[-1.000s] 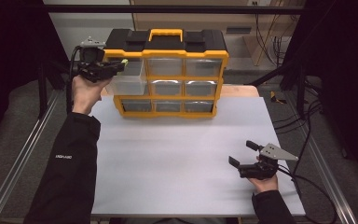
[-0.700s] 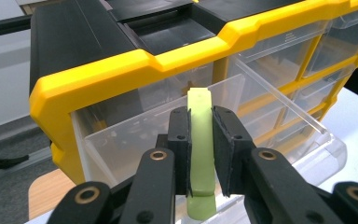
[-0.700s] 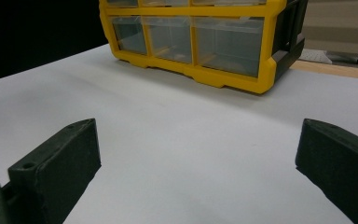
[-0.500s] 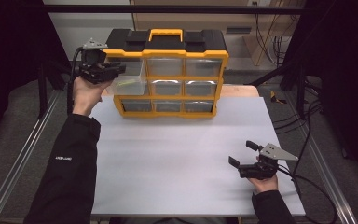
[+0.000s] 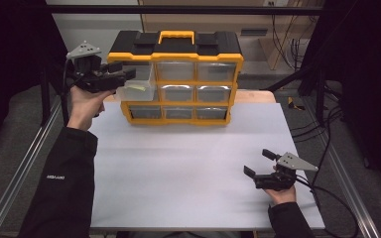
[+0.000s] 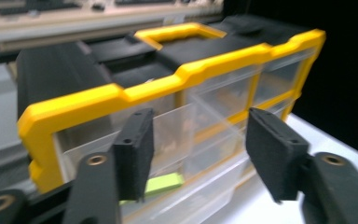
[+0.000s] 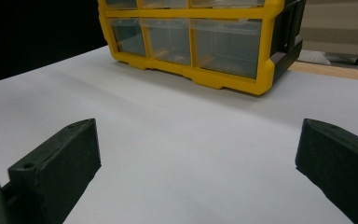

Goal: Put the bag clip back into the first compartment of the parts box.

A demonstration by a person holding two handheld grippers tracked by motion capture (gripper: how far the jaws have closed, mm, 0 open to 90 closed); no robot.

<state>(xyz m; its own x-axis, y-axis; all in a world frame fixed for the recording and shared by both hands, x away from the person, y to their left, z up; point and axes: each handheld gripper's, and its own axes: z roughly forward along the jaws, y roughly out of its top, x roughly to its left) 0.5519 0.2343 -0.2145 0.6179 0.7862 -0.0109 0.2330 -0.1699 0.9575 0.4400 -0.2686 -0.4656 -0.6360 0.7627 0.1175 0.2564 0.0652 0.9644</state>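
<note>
We see a yellow-and-black drawer organizer (image 5: 176,77) standing at the far edge of the white table (image 5: 188,173), and our left gripper (image 5: 121,74) is raised at its upper-left corner, jaws apart, either side of a clear drawer (image 5: 138,88) that sticks out of the frame — a green item (image 6: 164,183) lies inside it. In the left gripper view we cannot tell whether the pads (image 6: 135,149) touch the drawer's walls. Our right gripper (image 5: 260,163) rests low at the near right of the table — jaws wide apart, holding nothing, well apart from the organizer.
</note>
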